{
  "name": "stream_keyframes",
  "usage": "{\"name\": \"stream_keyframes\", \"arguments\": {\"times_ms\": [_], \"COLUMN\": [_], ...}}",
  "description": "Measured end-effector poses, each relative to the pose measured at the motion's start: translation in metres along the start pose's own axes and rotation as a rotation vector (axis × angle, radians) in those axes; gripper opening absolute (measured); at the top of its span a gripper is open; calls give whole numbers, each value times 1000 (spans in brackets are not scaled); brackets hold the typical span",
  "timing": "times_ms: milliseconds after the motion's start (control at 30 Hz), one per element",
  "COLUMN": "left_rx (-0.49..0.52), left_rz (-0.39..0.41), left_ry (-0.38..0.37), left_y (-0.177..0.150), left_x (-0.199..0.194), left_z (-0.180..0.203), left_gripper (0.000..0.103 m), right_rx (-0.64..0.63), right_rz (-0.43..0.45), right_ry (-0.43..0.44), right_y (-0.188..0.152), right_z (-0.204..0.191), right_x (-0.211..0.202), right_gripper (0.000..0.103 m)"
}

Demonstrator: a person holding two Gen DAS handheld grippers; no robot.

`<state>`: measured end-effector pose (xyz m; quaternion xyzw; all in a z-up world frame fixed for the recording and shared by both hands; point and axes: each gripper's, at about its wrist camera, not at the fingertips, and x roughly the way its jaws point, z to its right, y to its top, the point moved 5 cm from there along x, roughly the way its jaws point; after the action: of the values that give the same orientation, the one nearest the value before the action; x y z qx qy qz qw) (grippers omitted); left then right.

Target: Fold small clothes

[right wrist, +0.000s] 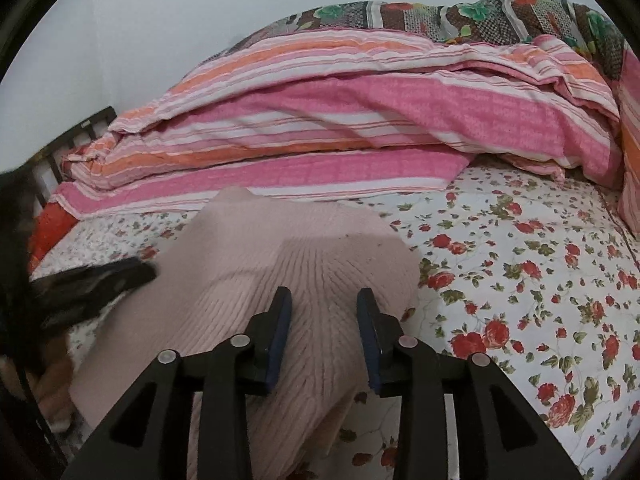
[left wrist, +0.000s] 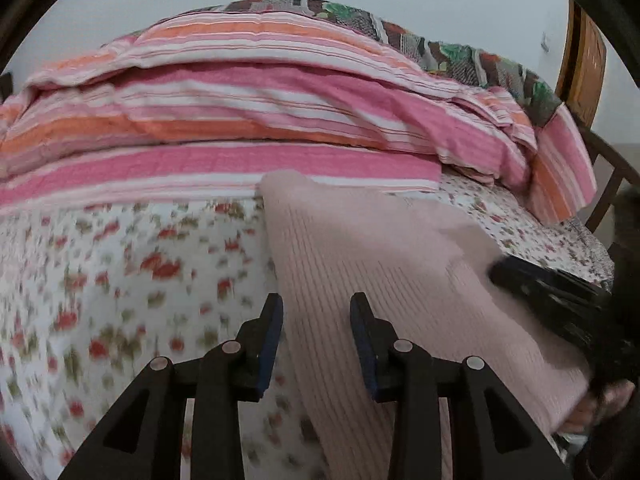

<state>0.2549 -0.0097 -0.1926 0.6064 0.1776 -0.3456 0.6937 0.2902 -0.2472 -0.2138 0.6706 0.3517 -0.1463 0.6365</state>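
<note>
A pale pink ribbed knit garment (left wrist: 384, 264) lies folded on the floral bedsheet (left wrist: 120, 272). My left gripper (left wrist: 316, 304) is open and empty, hovering over the garment's left edge. In the right wrist view the same garment (right wrist: 288, 256) lies under my right gripper (right wrist: 324, 300), which is open and empty above its right part. The right gripper shows in the left wrist view as a dark blurred shape (left wrist: 552, 292) on the garment's right side. The left gripper shows blurred in the right wrist view (right wrist: 96, 280) at the garment's left side.
A pink, orange and white striped quilt (right wrist: 340, 128) is heaped along the back of the bed, with a dark patterned blanket (right wrist: 460, 16) behind it. A wooden headboard (left wrist: 584, 64) stands at far right. The floral sheet (right wrist: 540, 280) spreads to the right. A dark bed frame (right wrist: 80, 128) stands at left.
</note>
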Motion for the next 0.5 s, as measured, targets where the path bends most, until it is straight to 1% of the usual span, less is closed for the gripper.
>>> {"name": "stream_keyframes", "arguments": {"times_ms": [67,133,233,300,367,433,500], "left_rx": [-30,-50,-42,-52,-69,-46,2], "left_rz": [17,22,30,46,62,66,63], "left_ry": [-32,-39,-33,-54,-110,-110,-81], "left_y": [-11,-13,-10,-9,-3,1,1], "left_x": [-4,-5,-6,-10,-13,-12,-9], "left_z": [-1,-1,2,3,5,11,21], "left_gripper": [34,34,34,34,36,37,39], "right_rx": [-9,1,-3,7,31,37,4], "right_rz": [-23,-37,-51,-38,-23,15,29], "right_ry": [-19,-24,-42,-33,-20,-1,9], "right_y": [-3,-6,-7,-6,-3,0,-2], "right_z": [1,4,4,5,8,6,-1], "right_x": [5,8,9,5,-3,-14,-18], "right_gripper": [33,33,33,34,37,37,38]}}
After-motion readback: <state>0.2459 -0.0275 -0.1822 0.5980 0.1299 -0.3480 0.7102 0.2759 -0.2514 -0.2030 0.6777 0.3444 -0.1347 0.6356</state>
